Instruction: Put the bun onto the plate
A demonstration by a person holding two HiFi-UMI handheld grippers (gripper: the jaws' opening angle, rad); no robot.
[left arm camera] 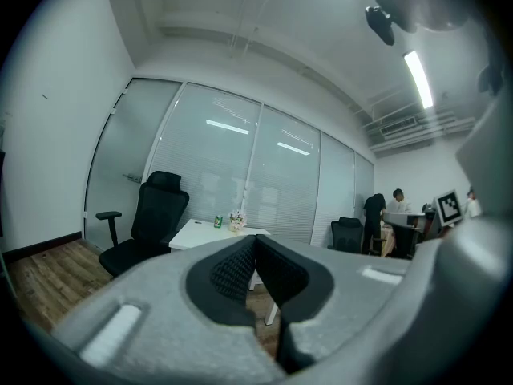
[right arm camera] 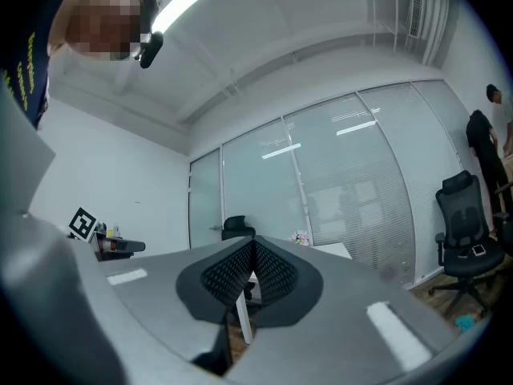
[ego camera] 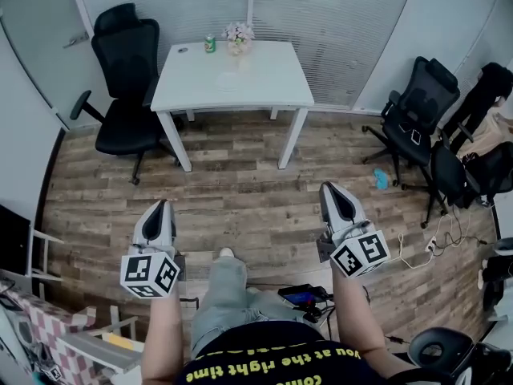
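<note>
table (ego camera: 268, 74) well ahead | left claw (ego camera: 162, 206) closed, empty | right claw (ego camera: 329, 188) closed, empty

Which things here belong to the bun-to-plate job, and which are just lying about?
Job: left gripper, right gripper, both shut, empty; white table. Bun, plate: too small to tell.
Lying about: green can, flowers, black office chair.

A white table (ego camera: 232, 79) stands on the wood-plank floor (ego camera: 240, 191) in front of a glass wall with blinds (ego camera: 337, 22). At the table's far edge, near its middle, a green can (ego camera: 210, 44) stands just left of a small pot of flowers (ego camera: 238, 37). A black office chair (ego camera: 124, 79) is beside the table's left edge. More black office chairs (ego camera: 417, 111) stand well apart to the right. A white cable (ego camera: 433, 244) lies on the floor near them.
</note>
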